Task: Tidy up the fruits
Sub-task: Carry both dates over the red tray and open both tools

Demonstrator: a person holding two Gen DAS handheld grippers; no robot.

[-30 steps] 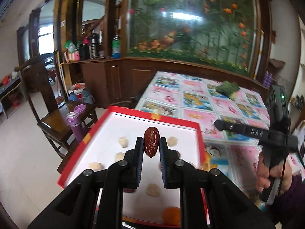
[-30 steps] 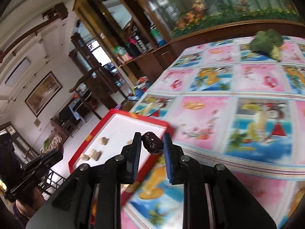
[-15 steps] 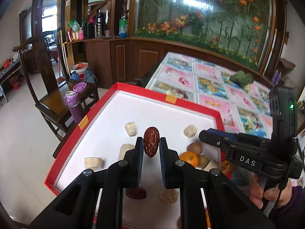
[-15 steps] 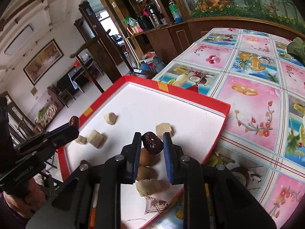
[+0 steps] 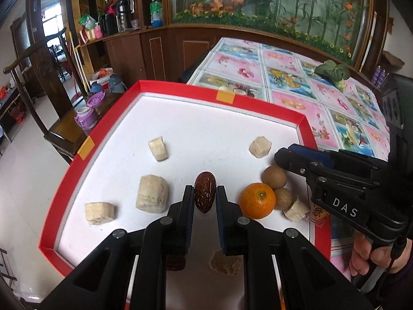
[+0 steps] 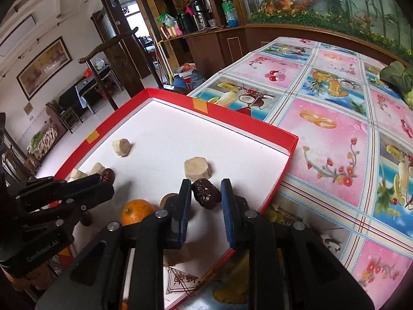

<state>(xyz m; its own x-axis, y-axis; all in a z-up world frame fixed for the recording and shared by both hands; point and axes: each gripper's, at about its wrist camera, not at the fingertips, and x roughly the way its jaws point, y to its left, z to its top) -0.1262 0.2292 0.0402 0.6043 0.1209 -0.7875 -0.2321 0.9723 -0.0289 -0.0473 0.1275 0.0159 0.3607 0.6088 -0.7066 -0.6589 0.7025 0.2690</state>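
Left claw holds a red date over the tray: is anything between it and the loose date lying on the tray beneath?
Nothing visible: the loose date shows between the left claw fingers, behind the held date.

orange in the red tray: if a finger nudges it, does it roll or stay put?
The round, smooth-skinned orange fruit would probably roll. The two brown round fruits touching it likely block it on that side. It looks firm, so a push should move rather than dent it.
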